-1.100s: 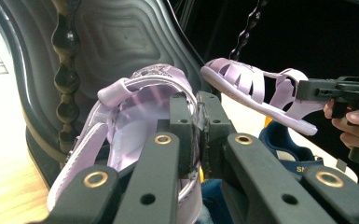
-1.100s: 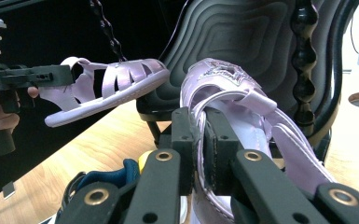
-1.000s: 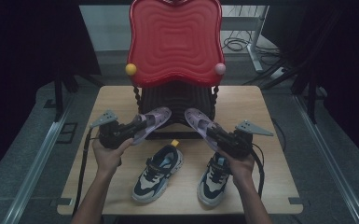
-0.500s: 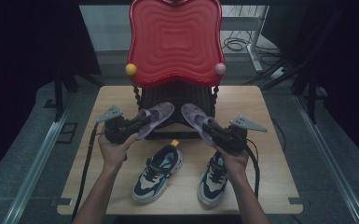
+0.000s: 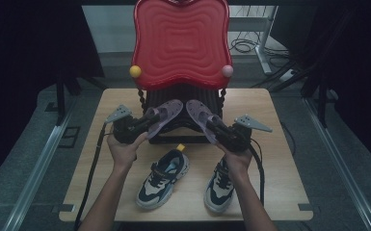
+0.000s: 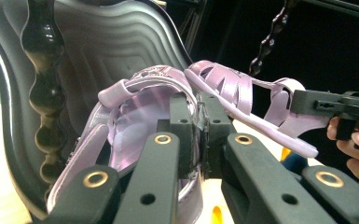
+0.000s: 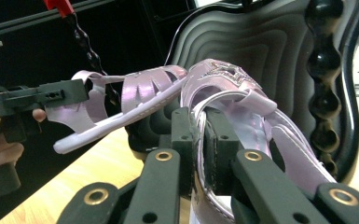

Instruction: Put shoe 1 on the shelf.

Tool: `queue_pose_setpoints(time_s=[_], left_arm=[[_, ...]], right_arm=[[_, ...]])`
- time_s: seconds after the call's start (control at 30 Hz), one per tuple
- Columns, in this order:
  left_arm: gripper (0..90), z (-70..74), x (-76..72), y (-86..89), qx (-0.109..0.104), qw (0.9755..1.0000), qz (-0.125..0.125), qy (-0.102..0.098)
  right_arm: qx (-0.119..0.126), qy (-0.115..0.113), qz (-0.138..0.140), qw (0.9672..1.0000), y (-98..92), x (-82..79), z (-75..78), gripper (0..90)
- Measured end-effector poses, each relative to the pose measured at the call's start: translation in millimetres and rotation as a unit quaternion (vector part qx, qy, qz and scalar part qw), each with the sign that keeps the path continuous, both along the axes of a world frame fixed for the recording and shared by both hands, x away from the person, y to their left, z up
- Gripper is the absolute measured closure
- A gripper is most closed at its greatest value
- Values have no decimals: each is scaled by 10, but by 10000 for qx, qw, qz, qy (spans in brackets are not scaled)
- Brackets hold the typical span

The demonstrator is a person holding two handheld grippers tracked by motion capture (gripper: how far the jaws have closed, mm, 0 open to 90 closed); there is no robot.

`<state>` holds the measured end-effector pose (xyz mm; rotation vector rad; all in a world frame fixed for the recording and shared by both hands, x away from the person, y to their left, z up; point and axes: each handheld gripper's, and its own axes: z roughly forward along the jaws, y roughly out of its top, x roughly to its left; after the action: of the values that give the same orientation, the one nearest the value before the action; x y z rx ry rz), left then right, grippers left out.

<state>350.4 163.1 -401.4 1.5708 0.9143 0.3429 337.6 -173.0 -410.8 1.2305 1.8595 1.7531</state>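
A pale wooden table [image 5: 279,159] stands in a dark room, with a red wavy-ribbed chair-shaped rack [image 5: 180,43] at its far edge. In the high view, the left gripper [image 5: 150,120] pinches a lilac sandal [image 5: 166,114] and the right gripper [image 5: 217,129] pinches its mate [image 5: 198,113]; both sandals hang just in front of the rack's dark base, toes nearly meeting. Nearer the person than the rack, two grey-and-navy sneakers [image 5: 163,177] lie side by side on the table, below the hands. Compared with a second ago, both sandals sit closer to the rack and closer together.

In the left gripper view, the black jaws stand nearly closed, clamped on the glossy lilac sandal's [image 6: 135,116] strap, against the rack's ribbed dark back [image 6: 112,42]; the other sandal [image 6: 242,102] sits beside it.

In the right gripper view, the jaws are likewise clamped on the shiny strapped sandal [image 7: 233,102], with a beaded black post [image 7: 326,60] behind it.
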Motion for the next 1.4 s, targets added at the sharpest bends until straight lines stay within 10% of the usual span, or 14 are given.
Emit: queue_pose_setpoints(time_s=[0.9,1.4], left_arm=[[862,-42,237,-147,-260,9983,419,-296],[862,-59,402,-344,-56,9960,687,-575]], right_arm=[[125,-135,-530,9984,244,315,35,841],[61,-256,-759,9968,412,513,77,843]])
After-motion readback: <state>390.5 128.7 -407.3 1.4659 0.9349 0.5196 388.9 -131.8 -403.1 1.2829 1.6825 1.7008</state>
